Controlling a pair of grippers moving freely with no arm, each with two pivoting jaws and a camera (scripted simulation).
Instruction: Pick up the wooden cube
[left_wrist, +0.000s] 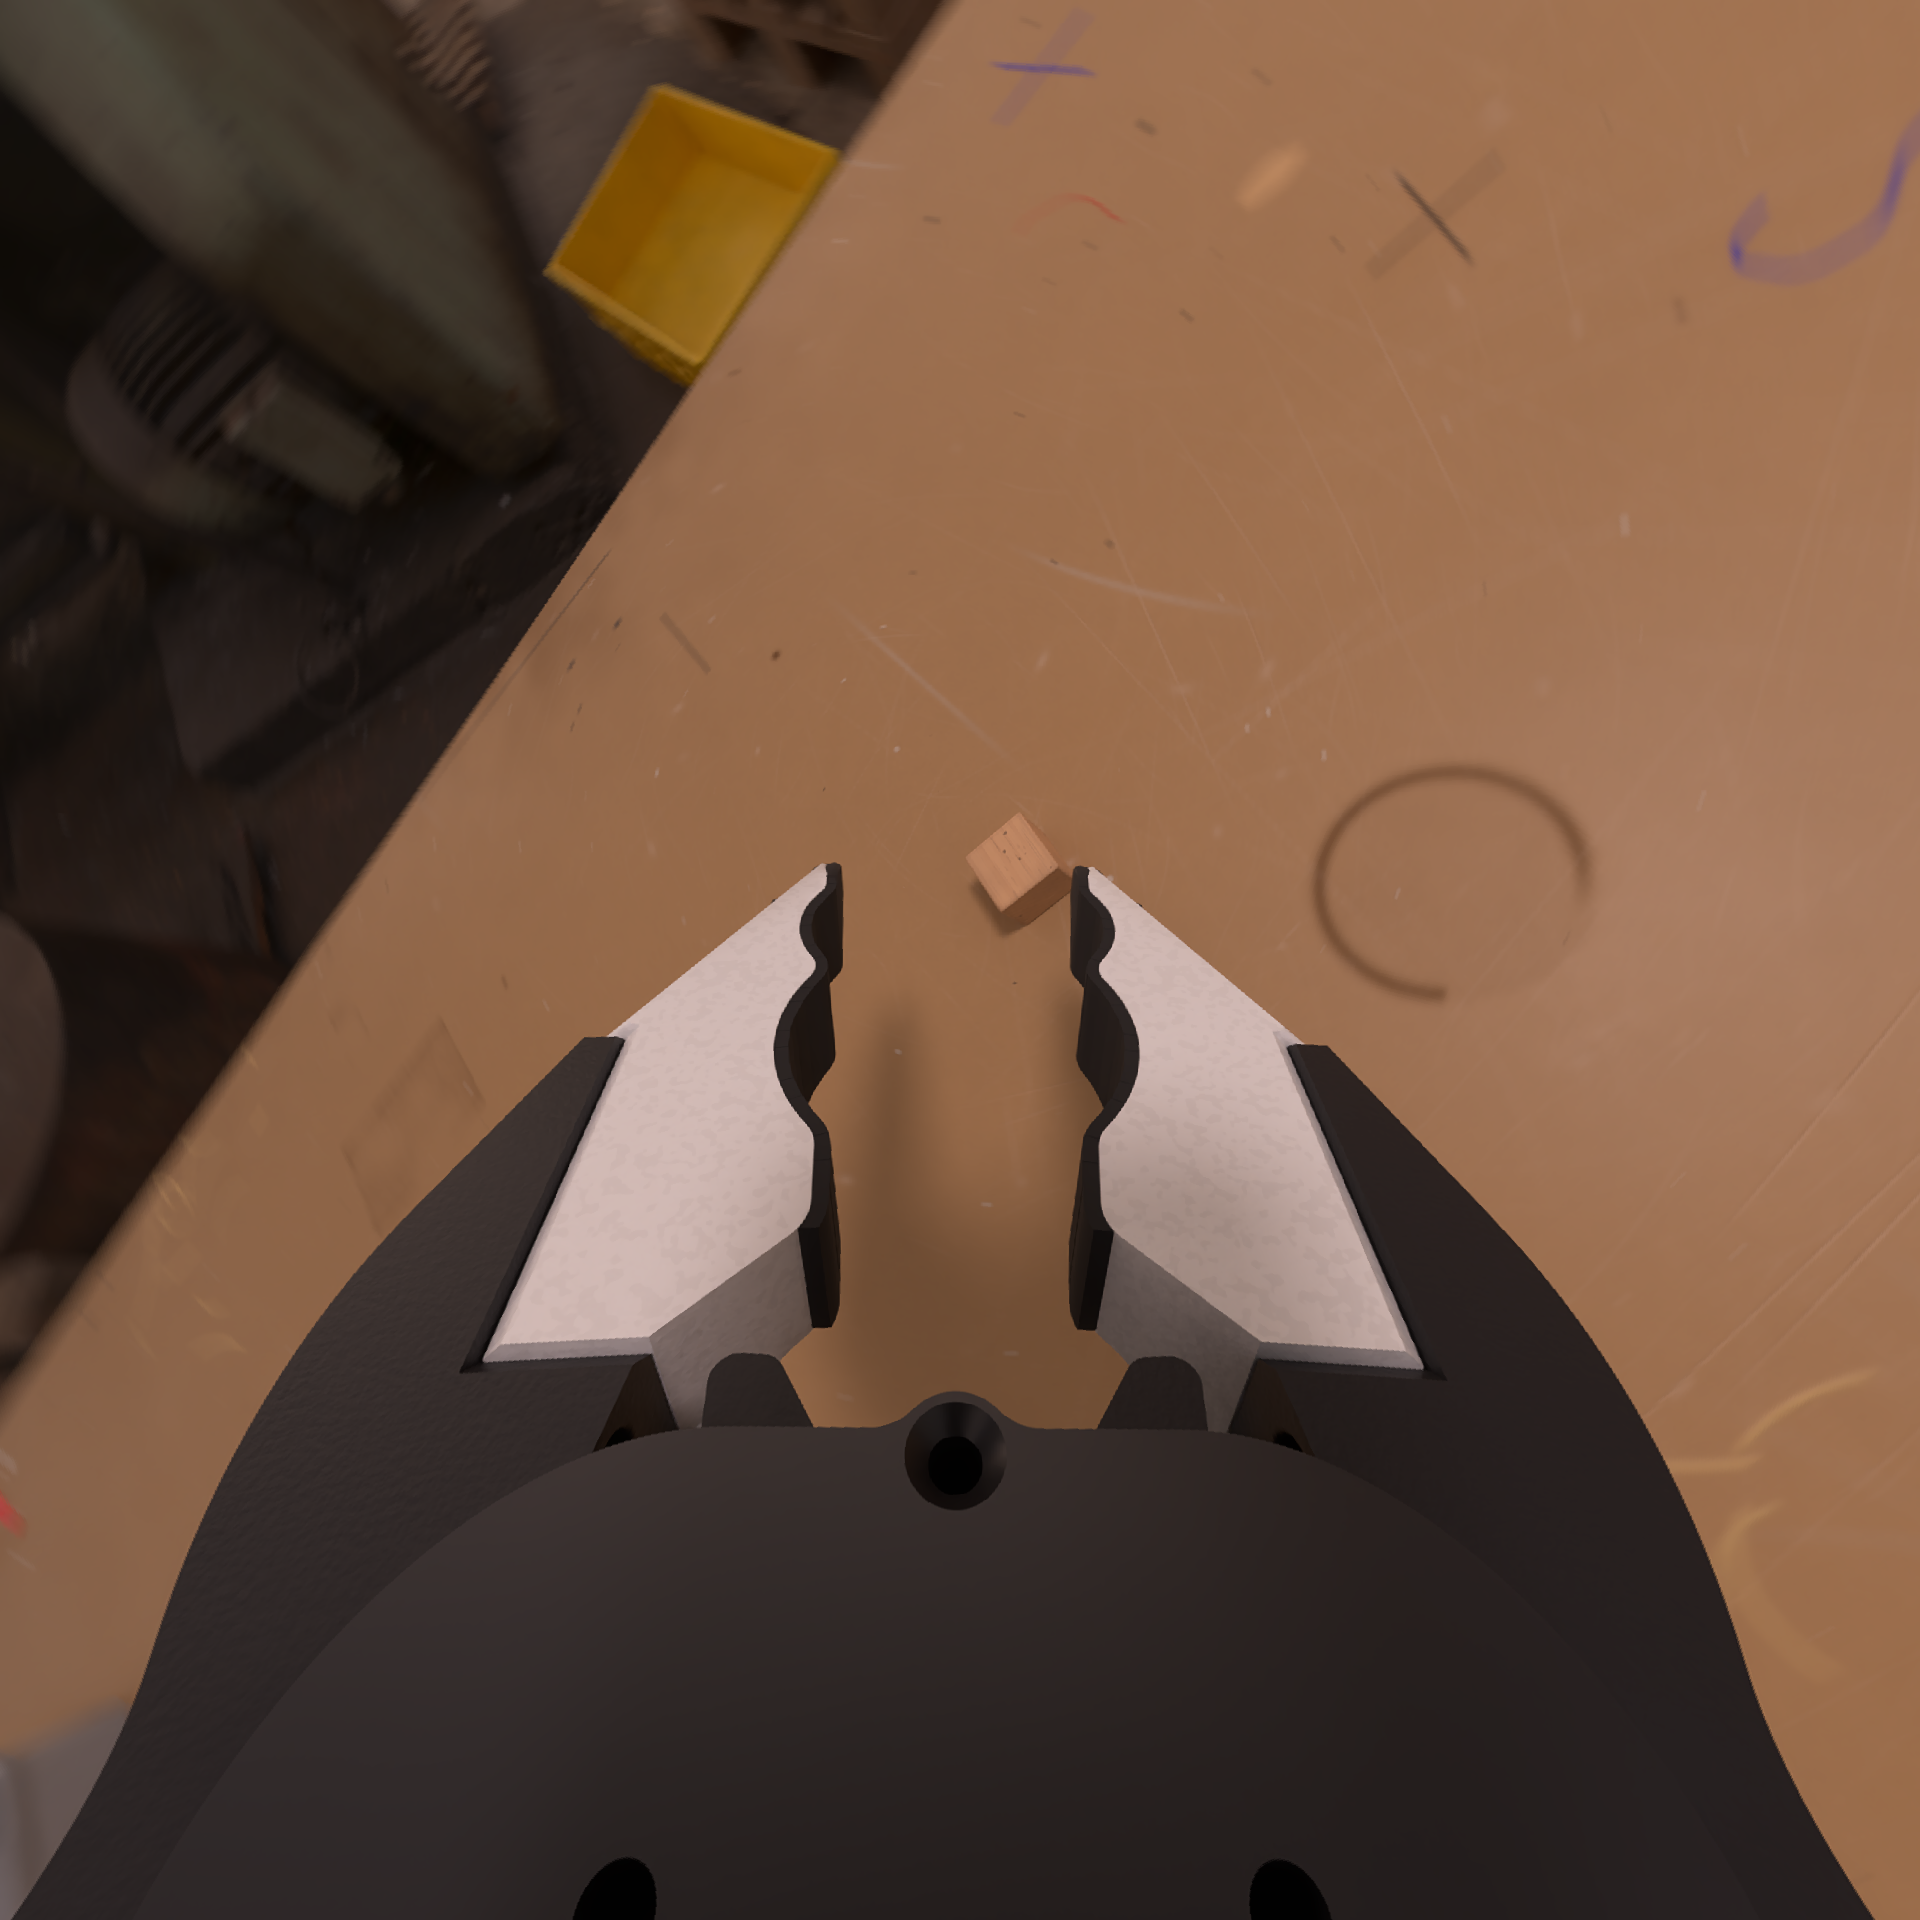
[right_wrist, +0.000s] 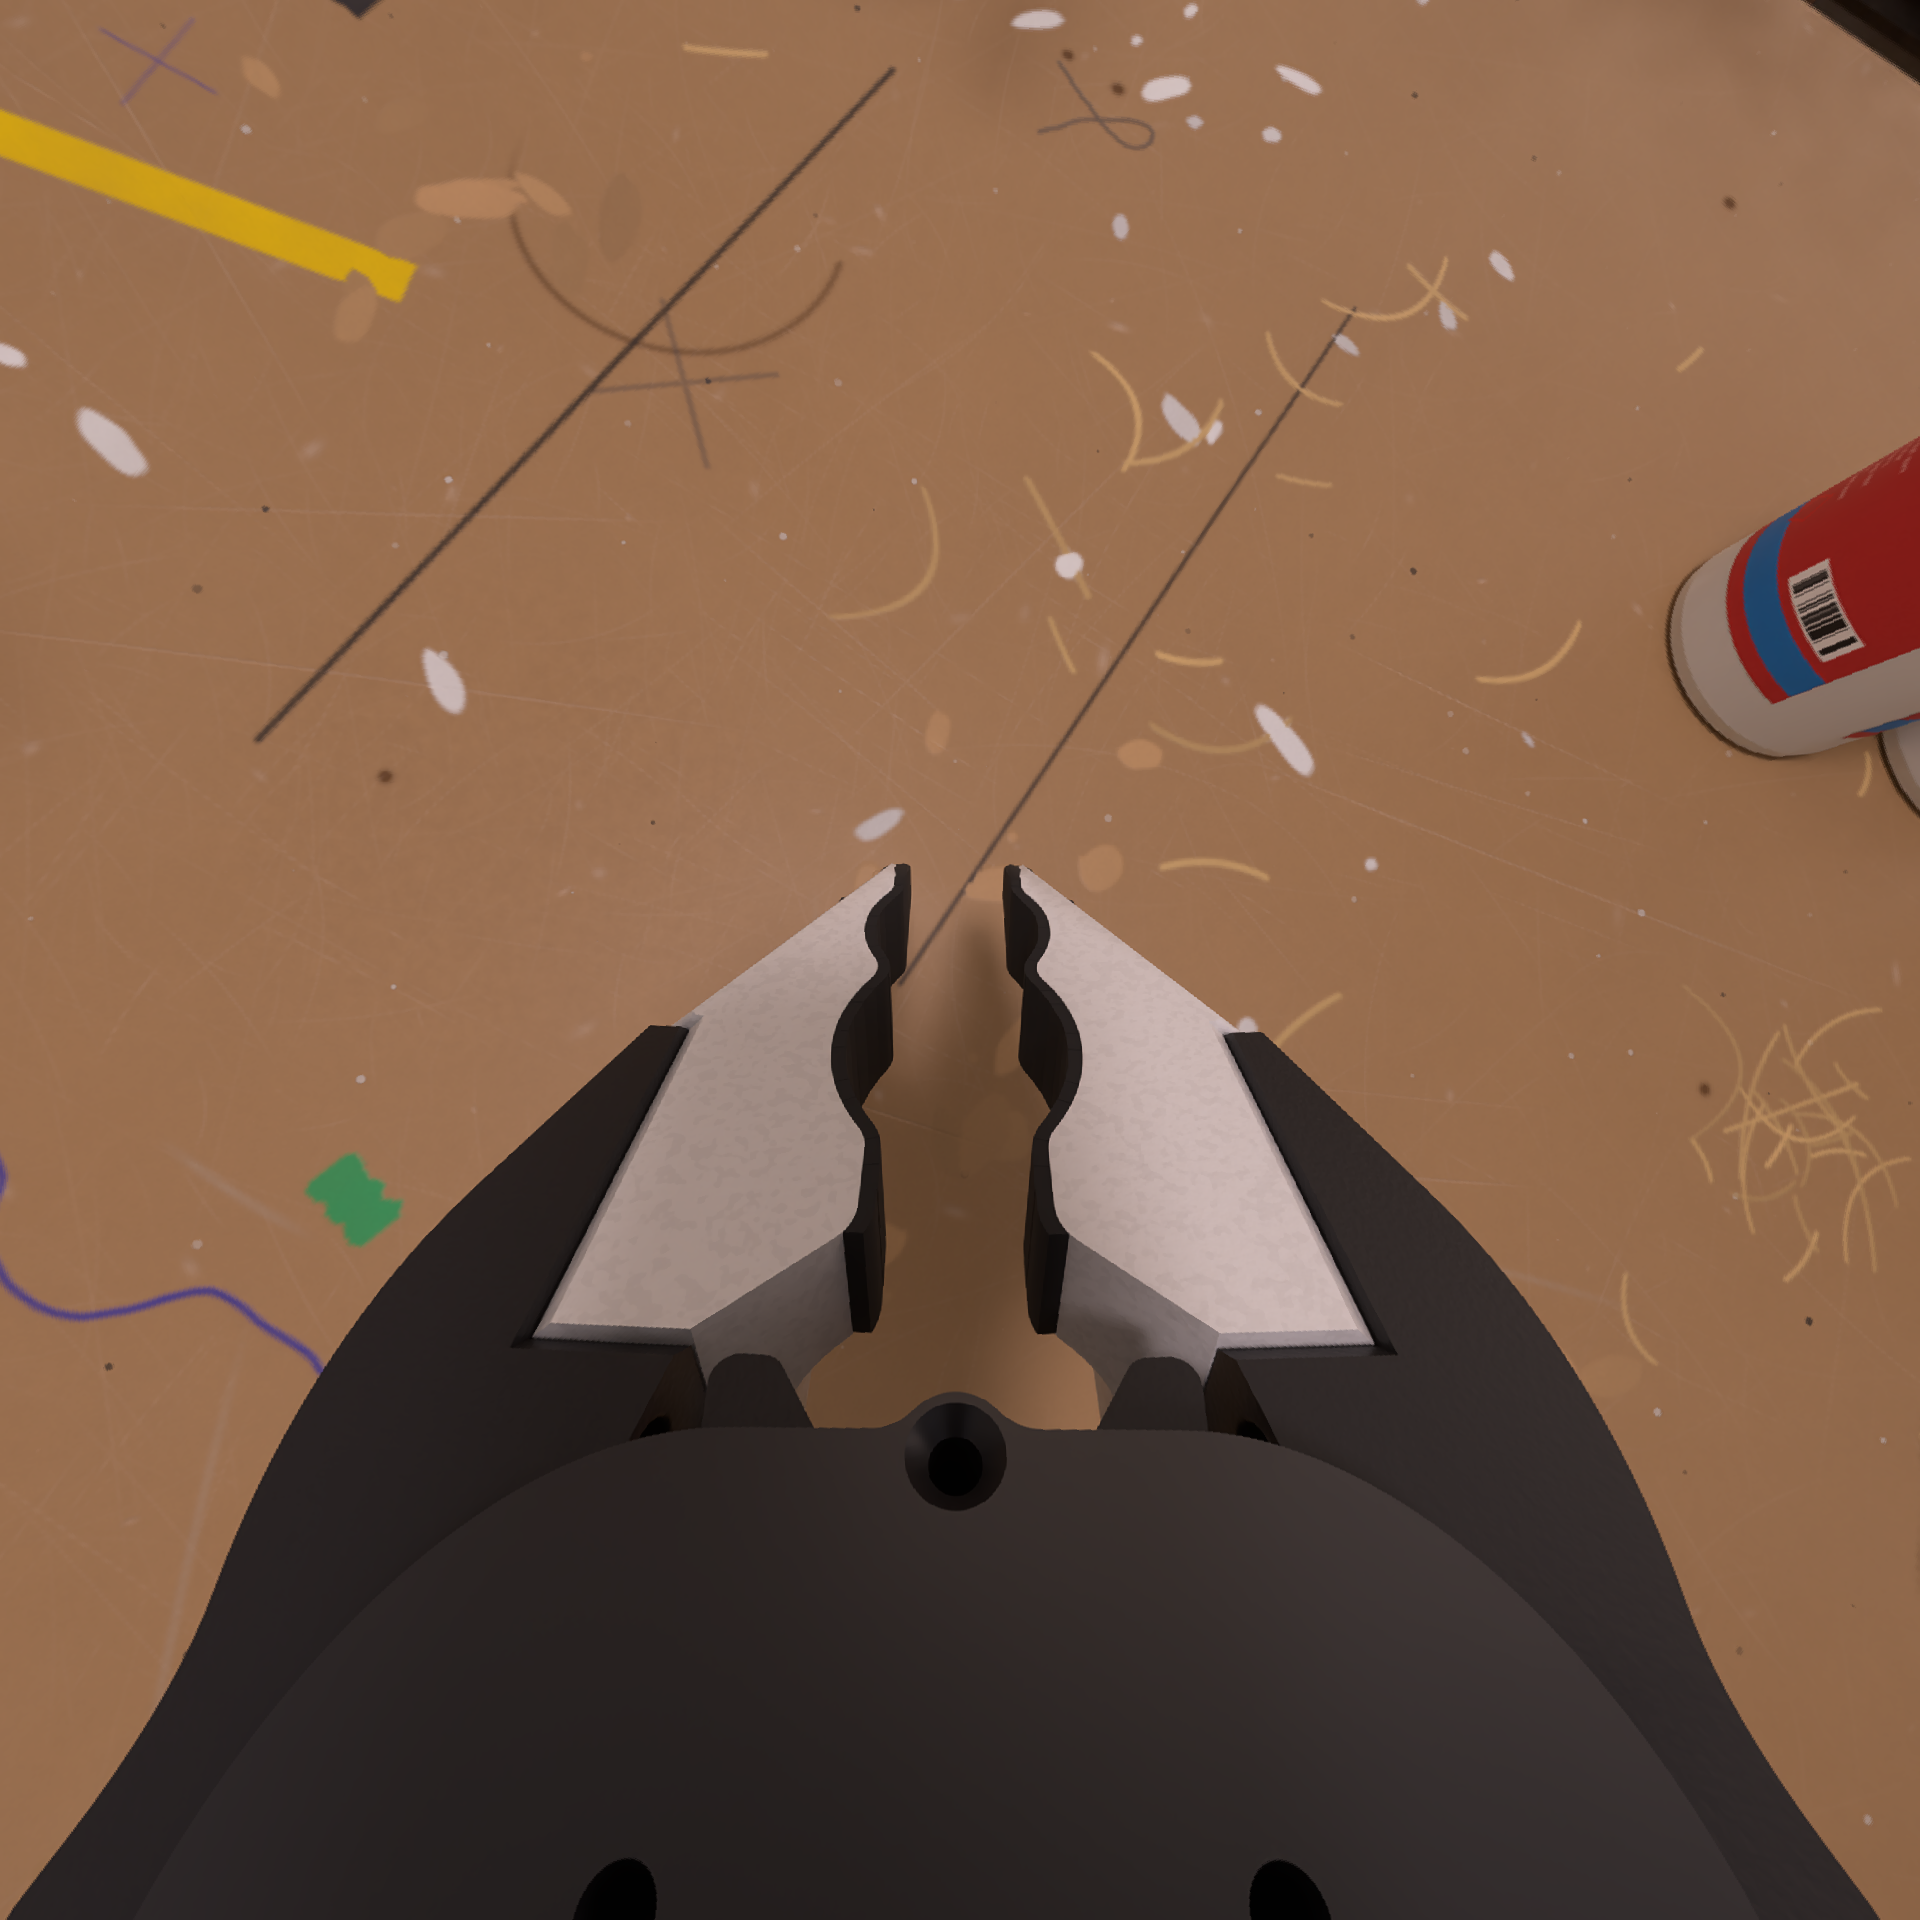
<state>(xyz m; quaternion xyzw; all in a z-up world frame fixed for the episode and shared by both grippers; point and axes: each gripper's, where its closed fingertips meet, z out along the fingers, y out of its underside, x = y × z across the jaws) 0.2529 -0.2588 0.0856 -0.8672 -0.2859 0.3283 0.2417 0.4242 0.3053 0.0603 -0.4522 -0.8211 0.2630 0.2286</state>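
Approach step: left gripper (left_wrist: 956, 883) spread wide above scuffed brown bench (left_wrist: 1351, 520), small pale wooden cube (left_wrist: 1016, 864) just beyond fingertips, off-centre right. Next: shift right, descend, close. Right gripper (right_wrist: 956, 883) narrow, empty.

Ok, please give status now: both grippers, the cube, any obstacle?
Left gripper open, empty. Right gripper open, narrower, empty. Wooden cube on table, just ahead of left fingers. Nothing in the way.

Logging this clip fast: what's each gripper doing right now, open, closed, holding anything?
Left gripper: open, empty, wooden cube just ahead near its right fingertip.
Right gripper: narrow gap between its fingers, nothing held.
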